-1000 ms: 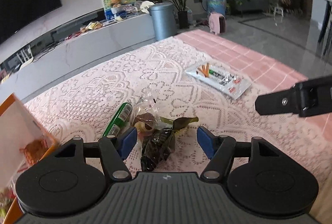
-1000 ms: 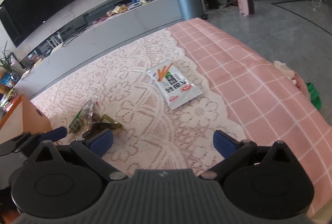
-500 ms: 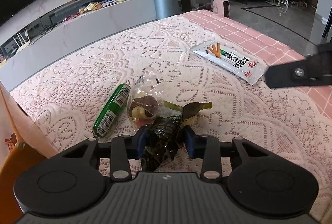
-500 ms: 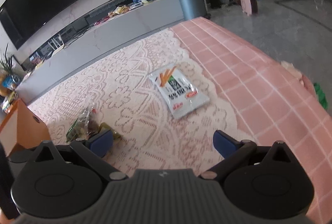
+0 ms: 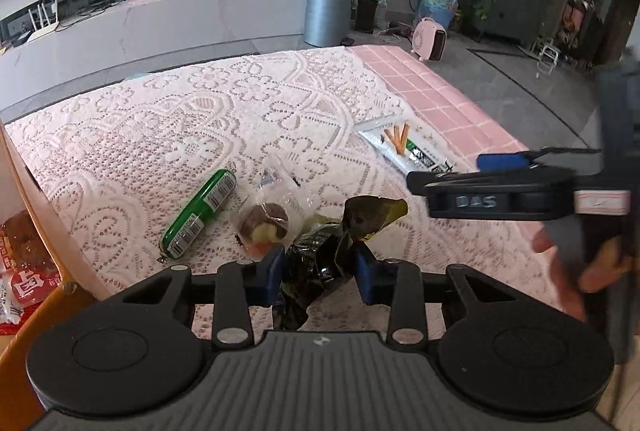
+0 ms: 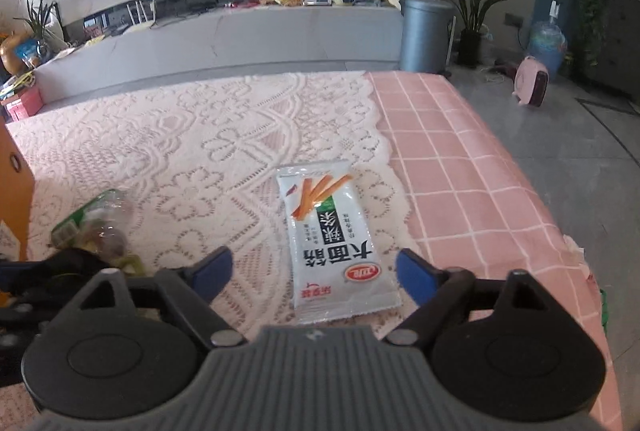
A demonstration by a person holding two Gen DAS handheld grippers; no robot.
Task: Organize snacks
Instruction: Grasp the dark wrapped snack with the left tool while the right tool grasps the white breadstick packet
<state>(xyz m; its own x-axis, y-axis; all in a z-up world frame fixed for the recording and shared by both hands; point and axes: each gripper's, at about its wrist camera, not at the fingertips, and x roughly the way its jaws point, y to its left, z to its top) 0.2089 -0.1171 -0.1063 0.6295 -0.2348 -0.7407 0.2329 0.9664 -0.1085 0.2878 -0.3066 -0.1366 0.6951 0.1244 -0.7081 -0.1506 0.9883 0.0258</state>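
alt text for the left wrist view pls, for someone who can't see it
The left gripper is shut on a dark green snack packet on a pink lace tablecloth. Just beyond lie a clear-wrapped snack and a green sausage stick, with a white snack packet farther right, where the right gripper reaches in, jaws open.

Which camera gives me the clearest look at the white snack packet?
Right wrist view: the white snack packet lies whole and unobstructed between the open right gripper fingers. Left wrist view shows it far off, partly hidden behind that gripper.

Glossy white plastic snack packet (image 6: 334, 243), crinkly dark wrapper (image 5: 320, 259), rough lace tablecloth (image 6: 224, 135)
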